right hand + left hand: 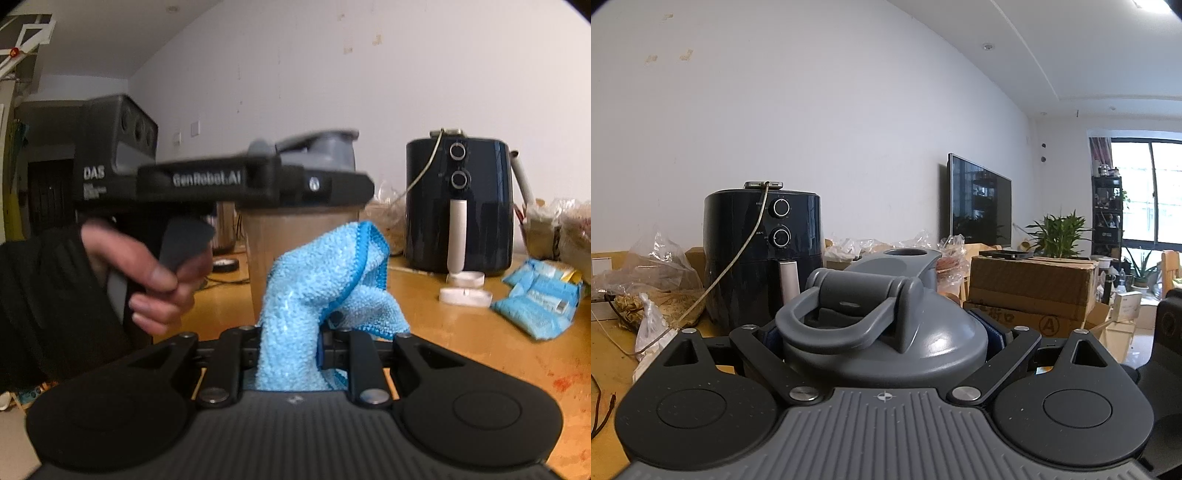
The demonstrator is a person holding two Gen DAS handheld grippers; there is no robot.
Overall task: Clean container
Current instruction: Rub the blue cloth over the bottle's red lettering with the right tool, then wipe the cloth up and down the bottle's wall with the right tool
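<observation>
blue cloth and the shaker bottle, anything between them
Nothing: in the right wrist view the blue cloth, clamped in the right gripper, rises right before the shaker bottle; contact is unclear.

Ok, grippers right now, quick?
Left gripper: shut on the shaker bottle, at its lid.
Right gripper: shut on the blue cloth.

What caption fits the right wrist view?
Right gripper clamps blue cloth beside shaker bottle held by left gripper.

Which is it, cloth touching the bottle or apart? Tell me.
Cannot tell. In the right wrist view the cloth overlaps the bottle in front of it; no gap or contact shows plainly.
</observation>
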